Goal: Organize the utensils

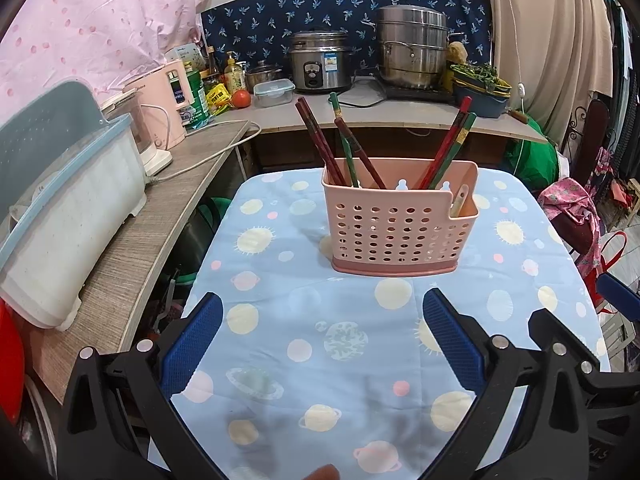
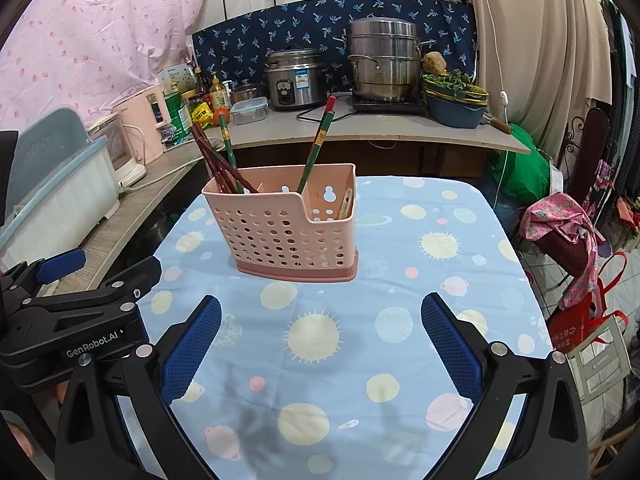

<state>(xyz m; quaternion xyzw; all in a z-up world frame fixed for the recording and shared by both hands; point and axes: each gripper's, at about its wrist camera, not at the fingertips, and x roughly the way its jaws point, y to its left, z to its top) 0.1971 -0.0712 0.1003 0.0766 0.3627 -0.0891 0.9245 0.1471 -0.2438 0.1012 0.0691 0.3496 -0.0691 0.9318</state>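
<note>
several chopsticks (image 1: 352, 148) stand in the pink holder (image 1: 396, 232).

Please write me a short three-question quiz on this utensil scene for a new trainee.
1. True or false: the pink utensil holder stands upright on the tablecloth.
2. Which is shut on a chopstick? A) left gripper B) right gripper C) neither
3. Fill in: the red and green chopsticks stand inside the ____.

Key
1. True.
2. C: both are open and empty, short of the holder.
3. Holder; a pale utensil sits in its low right-hand compartment.
</note>
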